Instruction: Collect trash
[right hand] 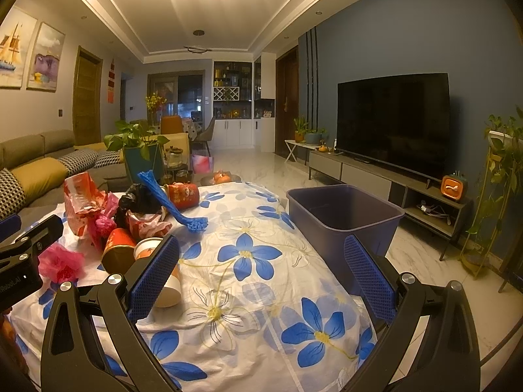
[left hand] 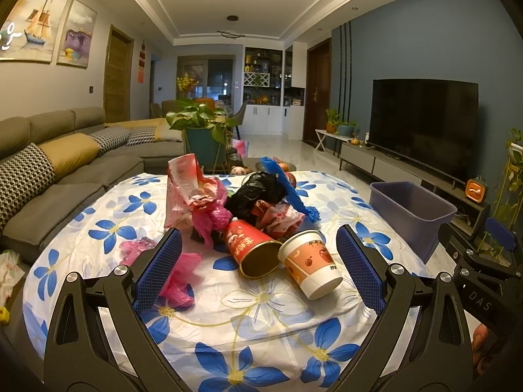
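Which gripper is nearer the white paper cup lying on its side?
Left. The left gripper is open just short of the white paper cup. The right gripper is open further right, toward the bin.

Left wrist: we look low across the table, near the trash pile. Right wrist: same heading, further right; we share pile, bin.

A home living room: a grey sofa with cushions runs left of the table, a TV on a low console stands to its right, and paintings, potted plants and a dining area lie beyond.
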The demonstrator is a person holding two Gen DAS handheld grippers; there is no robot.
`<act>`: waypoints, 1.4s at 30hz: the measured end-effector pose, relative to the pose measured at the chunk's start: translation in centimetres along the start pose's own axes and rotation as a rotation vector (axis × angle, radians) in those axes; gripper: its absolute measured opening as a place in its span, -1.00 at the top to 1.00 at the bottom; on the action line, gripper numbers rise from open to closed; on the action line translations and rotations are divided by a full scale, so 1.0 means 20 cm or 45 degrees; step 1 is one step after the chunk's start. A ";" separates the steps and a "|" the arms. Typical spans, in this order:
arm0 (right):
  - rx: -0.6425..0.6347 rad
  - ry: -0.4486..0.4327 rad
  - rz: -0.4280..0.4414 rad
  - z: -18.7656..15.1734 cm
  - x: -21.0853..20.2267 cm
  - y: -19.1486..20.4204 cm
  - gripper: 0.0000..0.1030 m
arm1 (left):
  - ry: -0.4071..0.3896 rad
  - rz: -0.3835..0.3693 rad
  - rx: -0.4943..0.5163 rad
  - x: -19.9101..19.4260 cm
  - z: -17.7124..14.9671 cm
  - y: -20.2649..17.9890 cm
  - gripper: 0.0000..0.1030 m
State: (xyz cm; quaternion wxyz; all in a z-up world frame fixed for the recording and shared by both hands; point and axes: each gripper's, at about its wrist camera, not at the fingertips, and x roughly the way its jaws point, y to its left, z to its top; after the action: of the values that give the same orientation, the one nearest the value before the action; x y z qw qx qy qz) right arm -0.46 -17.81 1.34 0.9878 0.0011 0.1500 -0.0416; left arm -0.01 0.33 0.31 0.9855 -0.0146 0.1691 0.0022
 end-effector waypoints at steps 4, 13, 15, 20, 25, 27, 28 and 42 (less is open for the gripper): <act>0.007 -0.008 0.000 -0.01 -0.01 -0.02 -0.90 | -0.001 -0.001 -0.001 0.00 0.00 0.00 -0.82; 0.005 -0.013 0.000 -0.01 0.00 -0.02 -0.90 | -0.002 -0.001 -0.001 0.01 0.00 0.01 -0.82; 0.006 -0.015 0.001 -0.01 0.00 -0.02 -0.90 | -0.001 -0.002 -0.002 0.00 0.00 0.01 -0.82; 0.005 -0.017 0.001 -0.01 0.00 -0.01 -0.90 | -0.001 -0.001 -0.003 0.01 0.00 0.01 -0.82; 0.005 -0.022 0.004 0.00 0.01 0.00 -0.90 | -0.001 -0.002 -0.003 0.01 0.00 0.01 -0.82; 0.007 -0.027 0.006 -0.01 0.01 -0.01 -0.90 | -0.001 -0.001 -0.004 0.01 0.00 0.01 -0.82; 0.007 -0.027 0.007 -0.01 0.01 -0.01 -0.90 | -0.001 -0.002 -0.004 0.01 0.00 0.01 -0.82; 0.009 -0.029 0.006 -0.01 0.01 -0.01 -0.90 | -0.001 -0.003 -0.004 0.01 0.00 0.01 -0.82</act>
State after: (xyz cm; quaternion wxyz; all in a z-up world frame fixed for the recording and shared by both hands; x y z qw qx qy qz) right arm -0.28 -17.98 1.09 0.9895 0.0045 0.1386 -0.0398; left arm 0.18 0.49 0.32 0.9855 -0.0164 0.1687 0.0014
